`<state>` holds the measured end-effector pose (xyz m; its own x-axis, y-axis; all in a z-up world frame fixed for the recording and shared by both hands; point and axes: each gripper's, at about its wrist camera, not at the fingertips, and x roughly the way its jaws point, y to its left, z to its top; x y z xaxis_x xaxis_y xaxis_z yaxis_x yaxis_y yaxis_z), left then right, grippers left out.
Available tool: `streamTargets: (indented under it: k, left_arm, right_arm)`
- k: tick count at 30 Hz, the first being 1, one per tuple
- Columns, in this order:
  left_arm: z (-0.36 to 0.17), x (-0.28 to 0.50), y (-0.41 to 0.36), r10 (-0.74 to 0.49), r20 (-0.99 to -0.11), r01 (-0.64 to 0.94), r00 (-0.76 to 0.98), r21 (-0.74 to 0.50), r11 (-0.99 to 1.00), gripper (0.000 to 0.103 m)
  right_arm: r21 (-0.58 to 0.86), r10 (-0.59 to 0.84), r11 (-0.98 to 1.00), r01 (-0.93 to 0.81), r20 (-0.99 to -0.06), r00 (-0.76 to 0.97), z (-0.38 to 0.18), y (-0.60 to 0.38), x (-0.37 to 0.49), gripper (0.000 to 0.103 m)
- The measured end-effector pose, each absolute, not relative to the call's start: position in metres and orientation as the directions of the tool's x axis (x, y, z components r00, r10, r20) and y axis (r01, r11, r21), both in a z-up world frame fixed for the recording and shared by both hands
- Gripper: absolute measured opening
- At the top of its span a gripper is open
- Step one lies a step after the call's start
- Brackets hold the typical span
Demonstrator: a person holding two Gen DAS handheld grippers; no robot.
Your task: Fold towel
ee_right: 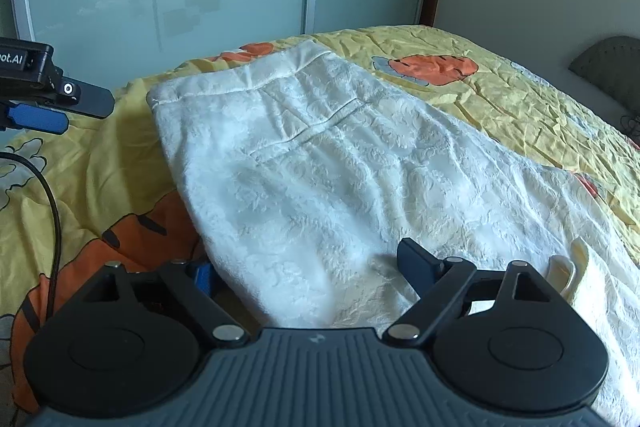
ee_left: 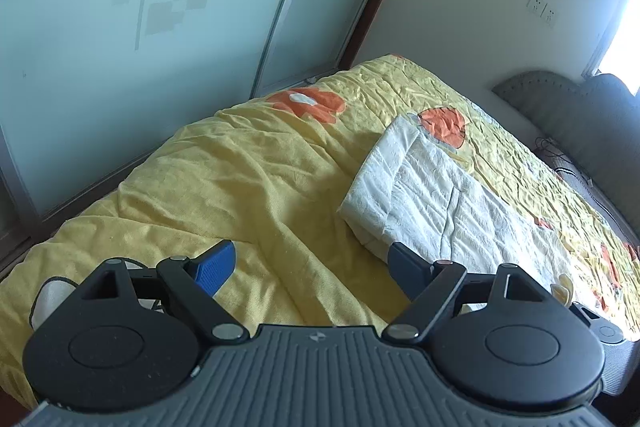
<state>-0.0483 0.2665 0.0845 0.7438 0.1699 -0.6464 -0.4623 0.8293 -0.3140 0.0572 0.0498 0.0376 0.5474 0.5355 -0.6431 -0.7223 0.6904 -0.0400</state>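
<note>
1. across the top left of both views stands a big glass sliding door (ee_left: 120,47), pale green and cloudy.
2. below it, filling the middle of both views, is a bed with a yellow cover (ee_left: 224,179) that has orange shapes on it and many wrinkles.
3. on the cover lies the white towel (ee_right: 320,179). in the right wrist view it fills the middle and lower right of the frame, with one layer folded over another. in the left wrist view it sits at the middle right.
4. at the bottom of the right wrist view, the right gripper (ee_right: 308,267) has its jaws wide apart. the near edge of the towel lies between them, but the fingers do not squeeze it.
5. at the bottom of the left wrist view, the left gripper (ee_left: 310,265) is wide open too, over bare yellow cover, with its right finger just beside the towel's corner.
6. at the far right of the left wrist view are two small wall sockets (ee_left: 542,9).
</note>
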Motion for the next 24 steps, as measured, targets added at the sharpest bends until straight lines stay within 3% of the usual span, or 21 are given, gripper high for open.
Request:
streamTargets:
  k: [6,10,15,18,20,22,24]
  left_arm:
    - [0.091,-0.053,0.268,0.125,-0.643,-0.444,0.755,-0.362,0.82,0.084]
    - [0.108,-0.059,0.259,0.073,-0.585,-0.367,0.807,-0.402,0.839,0.084]
    - [0.112,-0.045,0.232,0.003,-0.577,-0.295,0.816,-0.413,0.862,0.084]
    - [0.109,-0.041,0.222,-0.035,-0.572,-0.276,0.82,-0.448,0.85,0.084]
    - [0.11,-0.04,0.216,-0.042,-0.566,-0.263,0.823,-0.446,0.856,0.084]
    - [0.112,-0.04,0.213,-0.038,-0.566,-0.26,0.824,-0.436,0.862,0.084]
    - [0.115,-0.042,0.215,-0.035,-0.555,-0.258,0.831,-0.441,0.859,0.084]
  right_arm:
    - [0.058,0.613,0.694,-0.718,-0.57,0.547,0.07,0.009,0.054,0.089]
    - [0.059,0.542,0.786,-0.616,-0.545,0.64,0.087,-0.043,0.083,0.089]
    - [0.025,0.356,0.888,-0.459,-0.668,0.653,0.067,-0.075,0.142,0.088]
    - [0.122,0.423,0.856,-0.503,-0.726,0.543,0.039,-0.063,0.152,0.088]
    - [0.037,0.4,0.848,-0.529,-0.701,0.591,0.025,-0.044,0.147,0.103]
    - [0.025,0.391,0.855,-0.518,-0.687,0.612,0.026,-0.037,0.146,0.103]
    - [0.129,0.463,0.846,-0.517,-0.659,0.593,0.037,-0.043,0.147,0.103]
